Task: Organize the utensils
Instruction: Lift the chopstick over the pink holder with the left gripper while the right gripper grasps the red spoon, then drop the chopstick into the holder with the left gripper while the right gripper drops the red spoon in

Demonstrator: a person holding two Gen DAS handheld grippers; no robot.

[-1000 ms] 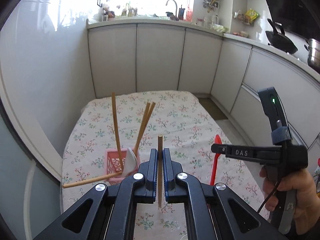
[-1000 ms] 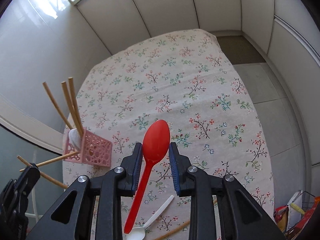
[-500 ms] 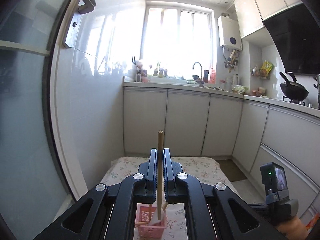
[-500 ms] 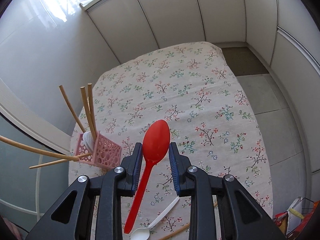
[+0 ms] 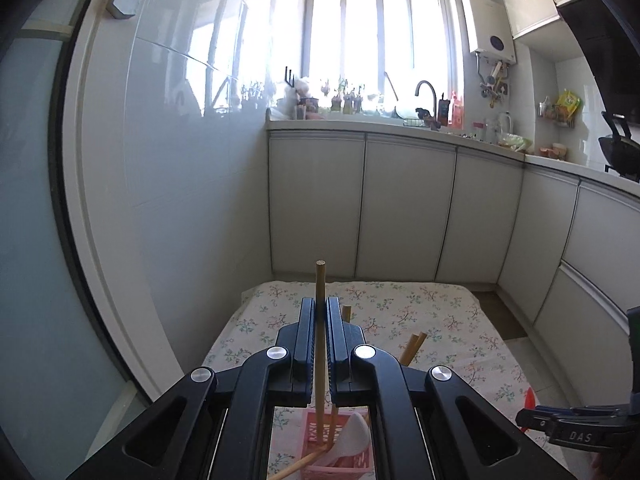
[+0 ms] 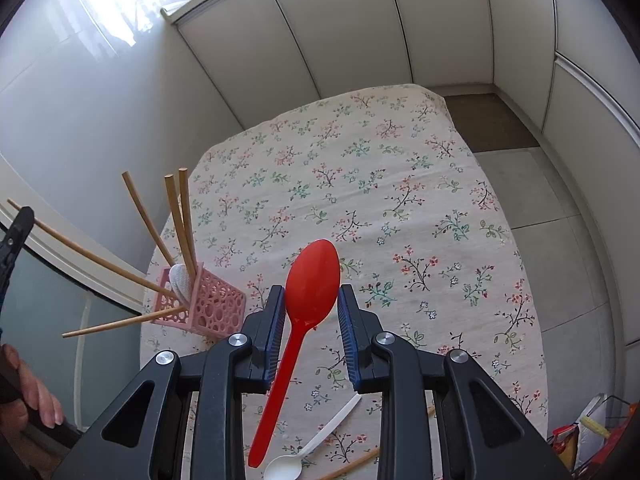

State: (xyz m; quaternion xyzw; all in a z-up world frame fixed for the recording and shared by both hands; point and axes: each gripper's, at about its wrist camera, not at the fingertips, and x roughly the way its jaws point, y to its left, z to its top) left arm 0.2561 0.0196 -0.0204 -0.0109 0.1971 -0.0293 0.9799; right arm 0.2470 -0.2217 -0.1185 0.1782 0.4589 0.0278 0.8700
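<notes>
Kitchen table: floral tablecloth (image 6: 400, 184) beneath white cabinets.
Left gripper (image 5: 320, 312): clamped on an upright wooden chopstick (image 5: 319, 344), its lower end in the pink holder (image 6: 208, 304).
Right gripper (image 6: 312, 296): bowl of a red spoon (image 6: 304, 292) pinched between its pads.
Holder contents: chopsticks, white spoon head.
On cloth: white spoon (image 6: 308, 448), near edge.

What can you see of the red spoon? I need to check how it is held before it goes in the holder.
The red spoon looks like glossy one-piece plastic, with an oval bowl and a long, slim handle. The right hand-held gripper clamps it by the lower part of the bowl, one pad on each side. The bowl points forward, away from the camera, and the handle slants back toward the lower left. It hangs above the flowered tablecloth, and only the pads touch it. It is outside the pink holder.
</notes>
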